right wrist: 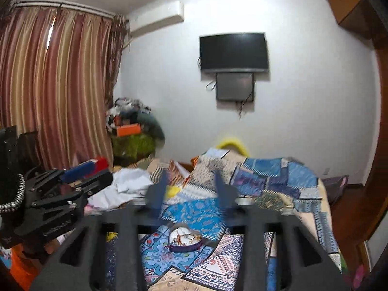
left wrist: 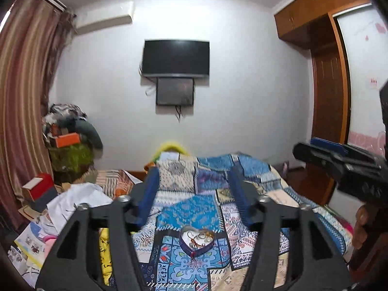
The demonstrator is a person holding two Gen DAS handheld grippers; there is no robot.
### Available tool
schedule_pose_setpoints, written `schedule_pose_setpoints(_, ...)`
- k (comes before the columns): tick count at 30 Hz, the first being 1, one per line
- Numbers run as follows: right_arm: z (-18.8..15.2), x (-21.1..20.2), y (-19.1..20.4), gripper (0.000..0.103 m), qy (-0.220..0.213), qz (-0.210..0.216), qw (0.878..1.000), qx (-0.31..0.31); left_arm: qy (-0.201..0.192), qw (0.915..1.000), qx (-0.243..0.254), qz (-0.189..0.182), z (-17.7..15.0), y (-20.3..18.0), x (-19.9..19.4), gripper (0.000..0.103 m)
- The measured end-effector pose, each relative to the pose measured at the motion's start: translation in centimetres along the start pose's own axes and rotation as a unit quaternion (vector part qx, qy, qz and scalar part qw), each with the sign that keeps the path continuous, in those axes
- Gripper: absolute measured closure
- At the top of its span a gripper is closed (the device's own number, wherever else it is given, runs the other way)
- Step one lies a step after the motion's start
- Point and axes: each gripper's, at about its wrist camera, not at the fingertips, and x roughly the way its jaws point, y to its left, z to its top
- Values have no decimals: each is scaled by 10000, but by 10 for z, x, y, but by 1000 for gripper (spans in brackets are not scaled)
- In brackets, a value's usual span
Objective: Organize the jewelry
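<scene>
both grippers are up in the air over the bed, pointing toward the far wall. the left gripper point(left wrist: 194, 189) has its blue fingers spread wide with nothing between them, and the right gripper point(right wrist: 190, 191) is spread too, also not pinching anything. the thing that matters is the heart-shaped box point(left wrist: 197, 241), purple rim, white inside, sitting on the patchwork quilt point(left wrist: 245, 169) near the front edge of the bed, below and between the left fingers in that view. inside it there's a little tangle of jewelry point(left wrist: 200, 238), gold chain bits and something reddish, too small to sort out piece by piece. from the right wrist view the same box point(right wrist: 185, 241) shows just under the fingers, a bit blurry. neither gripper is touching the box. the right gripper pokes into the left view on the right side, and the left one shows at the left edge of the right view. off to the left of the bed there's white cloth point(left wrist: 77, 198), a red box point(left wrist: 38, 185) and striped curtains point(right wrist: 55, 92). a dark tv point(left wrist: 175, 58) hangs on the wall.
</scene>
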Motion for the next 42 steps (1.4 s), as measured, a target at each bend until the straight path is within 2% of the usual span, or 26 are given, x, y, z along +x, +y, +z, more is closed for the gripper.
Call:
schedule_pose_setpoints(1, -1, -7, 1, 30, -133, -83, 9999, 32, -71, 10000, -13, 66, 1, -1, -6, 26)
schedule_pose_setpoints(4, -3, -21, 3, 18, -357, -325, 9988, 69, -256, 9994, 10, 246, 2, -6, -19, 11)
schedule_pose_setpoints(9, -6, -18, 3, 7, -351, -546, 9979, 77, -272, 9992, -6, 306, -1, -11, -27, 8)
schedule_pose_setpoints(20, -16, -33, 3, 7, -309, -591, 9977, 93, -202, 9993, -114, 306, -6, -11, -30, 7)
schedule_pose_setpoints(42, -17, -32, 3, 7, -158, -571, 9982, 85, -46, 9993, -235, 281, -9, -8, -15, 5)
